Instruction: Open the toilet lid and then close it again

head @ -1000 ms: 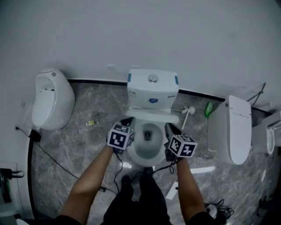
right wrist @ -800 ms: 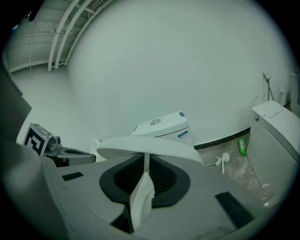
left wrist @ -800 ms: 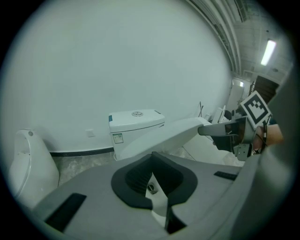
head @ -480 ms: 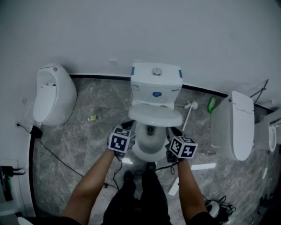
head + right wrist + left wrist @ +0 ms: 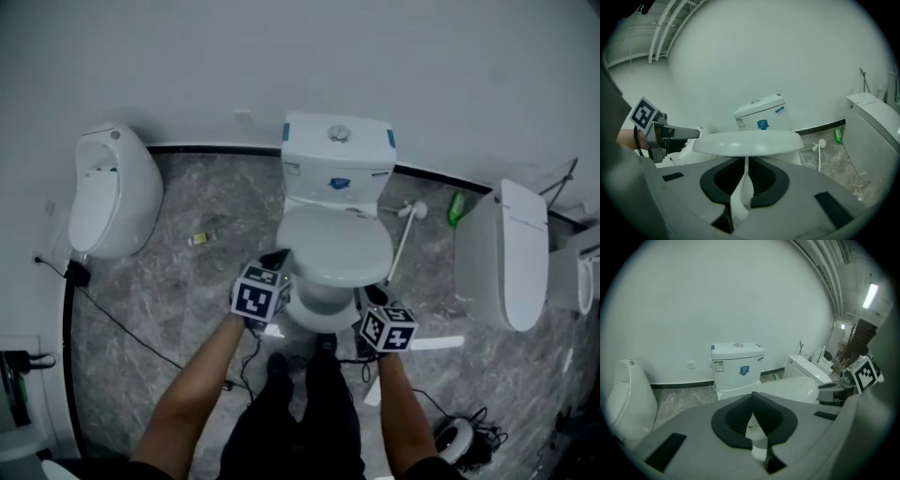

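- White ceramic makes up the toilet, which stands against the pale wall on a grey marbled floor [image 5: 206, 272]. Its tank [image 5: 337, 161] is at the back.
- The toilet lid [image 5: 335, 246] lies lowered, about level over the bowl [image 5: 317, 314]. Whether it rests fully on the seat cannot be told.
- The left gripper [image 5: 277, 257] sits just beside the bowl's left front. Its jaws are pressed together with nothing between them.
- The right gripper [image 5: 372, 296] is near the lid's right front edge, lower than the lid. Its jaws are all but together and hold nothing.
- A toilet brush [image 5: 403, 239] and a green bottle [image 5: 457, 208] lie to the toilet's right.
- Another white fixture [image 5: 112, 192] stands at the left.
- A second toilet [image 5: 502, 253] stands at the right, lid down.
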Motion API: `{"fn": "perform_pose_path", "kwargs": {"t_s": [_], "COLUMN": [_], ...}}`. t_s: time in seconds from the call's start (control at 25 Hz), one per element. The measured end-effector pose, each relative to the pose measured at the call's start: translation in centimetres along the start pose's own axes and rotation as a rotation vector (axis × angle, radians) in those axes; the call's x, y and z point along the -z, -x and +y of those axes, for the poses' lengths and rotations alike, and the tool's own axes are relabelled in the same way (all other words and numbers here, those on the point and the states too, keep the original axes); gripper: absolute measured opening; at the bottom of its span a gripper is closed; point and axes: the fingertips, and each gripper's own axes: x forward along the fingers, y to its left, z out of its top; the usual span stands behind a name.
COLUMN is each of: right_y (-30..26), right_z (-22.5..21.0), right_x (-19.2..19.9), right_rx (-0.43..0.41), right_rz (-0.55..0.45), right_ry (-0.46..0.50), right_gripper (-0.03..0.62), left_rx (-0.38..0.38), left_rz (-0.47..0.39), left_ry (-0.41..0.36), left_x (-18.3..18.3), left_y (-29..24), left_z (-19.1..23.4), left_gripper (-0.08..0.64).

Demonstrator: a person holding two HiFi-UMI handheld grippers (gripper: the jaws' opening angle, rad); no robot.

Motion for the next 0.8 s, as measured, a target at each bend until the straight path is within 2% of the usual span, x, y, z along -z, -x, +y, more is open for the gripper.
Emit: {"fn": "perform_pose_path", "kwargs": {"t_s": [0.52, 0.8], "right_y": [0.2, 0.2], "right_z": [-0.2, -1.3], "right_x": [8.2, 13.4], "right_rx": [0.031, 0.048], "right_rz": [0.036, 0.054], "right_ry": [0.087, 0.071], "right_gripper": [0.018, 0.014], "left_rx": [0.069, 0.093], "left_rz": [0.095, 0.116], "left_ry": [-0.045, -0.054], "left_x": [7.0, 11.2], "left_y": [-2.7, -3.4], "left_z": [-2.9, -3.9], "left_gripper": [0.008, 0.008]}}
